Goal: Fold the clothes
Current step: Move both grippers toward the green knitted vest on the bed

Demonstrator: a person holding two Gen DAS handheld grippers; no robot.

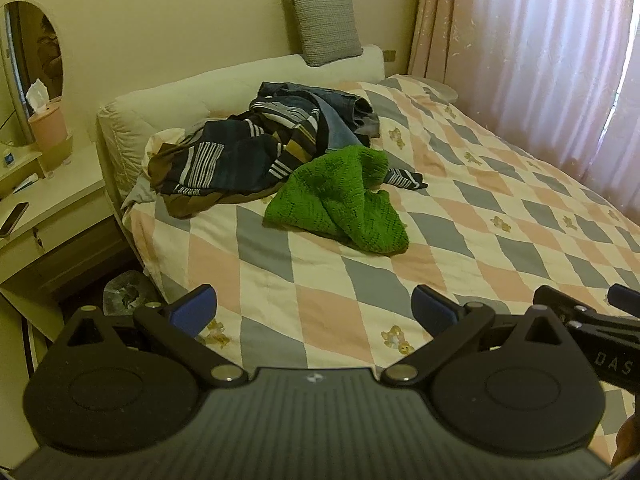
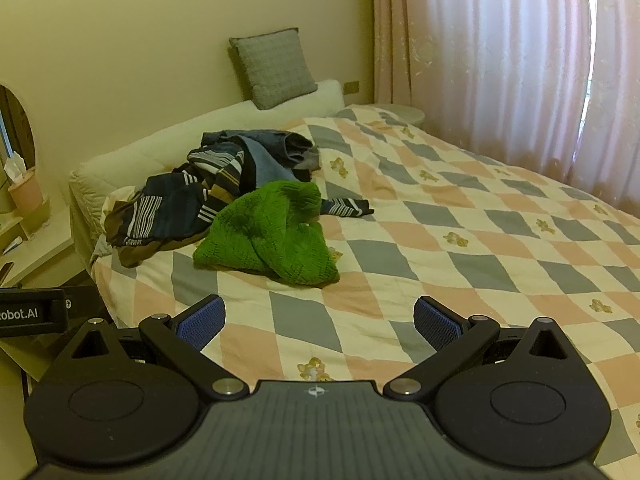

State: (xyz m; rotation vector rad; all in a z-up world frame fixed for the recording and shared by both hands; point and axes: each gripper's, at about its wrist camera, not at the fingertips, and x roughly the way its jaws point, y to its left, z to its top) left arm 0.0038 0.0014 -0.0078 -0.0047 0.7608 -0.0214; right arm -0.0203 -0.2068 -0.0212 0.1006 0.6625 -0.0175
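A crumpled green knit garment (image 1: 340, 200) lies on the checked bedspread (image 1: 480, 240), in front of a heap of dark striped clothes (image 1: 240, 156) and blue denim (image 1: 340, 108) near the headboard. My left gripper (image 1: 314, 308) is open and empty above the bed's near part, well short of the clothes. The right gripper's body shows at the right edge of the left wrist view (image 1: 592, 320). In the right wrist view the green garment (image 2: 268, 236) and the striped heap (image 2: 180, 204) lie ahead of my right gripper (image 2: 320, 320), which is open and empty.
A grey cushion (image 1: 326, 26) leans on the white headboard (image 1: 180, 100). A bedside desk (image 1: 52, 200) at the left holds a pink tissue box (image 1: 46, 124), a phone (image 1: 14, 218) and a mirror (image 1: 36, 48). Pink curtains (image 1: 540, 60) hang along the right.
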